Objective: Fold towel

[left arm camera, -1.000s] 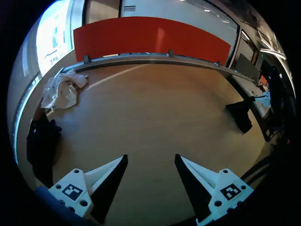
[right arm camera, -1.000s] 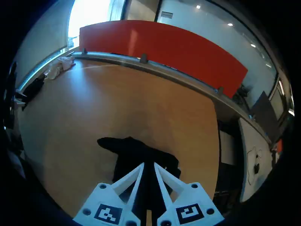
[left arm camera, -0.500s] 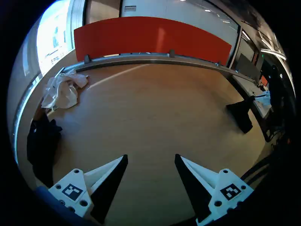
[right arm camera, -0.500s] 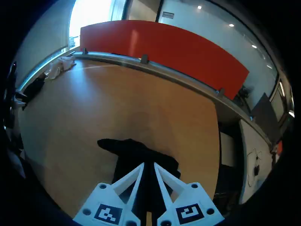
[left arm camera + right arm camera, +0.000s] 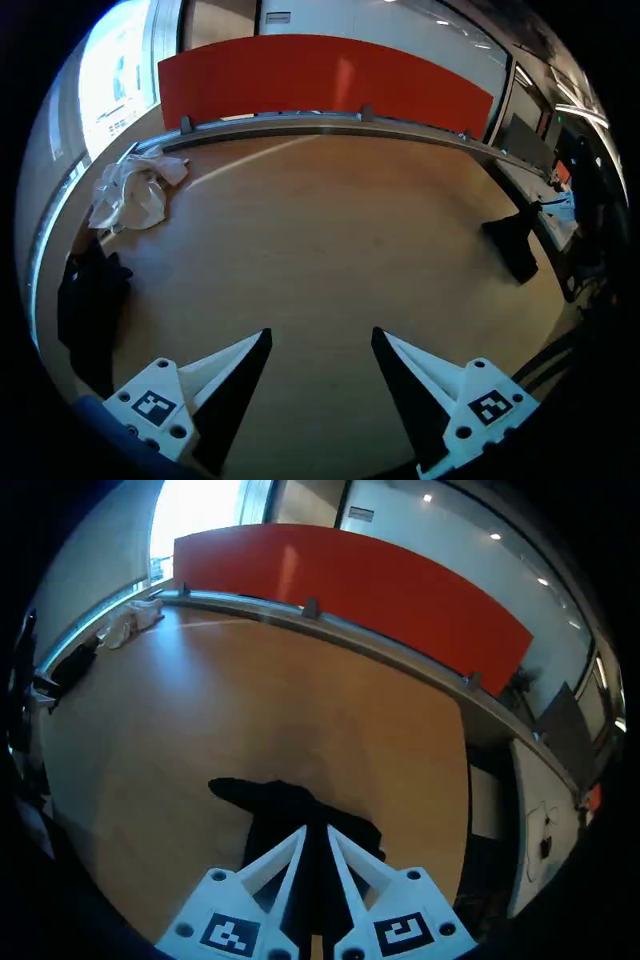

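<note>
A black towel (image 5: 276,800) lies bunched on the wooden table (image 5: 240,712), and my right gripper (image 5: 316,836) is shut on its near part, dark cloth filling the narrow slot between the fingers. In the left gripper view the same black towel (image 5: 512,244) hangs at the table's right edge, with a bit of the other gripper (image 5: 562,210) above it. My left gripper (image 5: 320,340) hovers open over bare table (image 5: 320,232), nothing between its fingers.
A crumpled white cloth (image 5: 132,192) lies at the table's far left corner, and another dark cloth (image 5: 88,308) is heaped at the left edge. A metal rail (image 5: 320,126) and a red partition (image 5: 320,76) close off the far side. Desks stand beyond the right edge.
The right gripper view has drifted slightly, so the towel and the partition sit a touch lower in it. The left gripper has stayed still.
</note>
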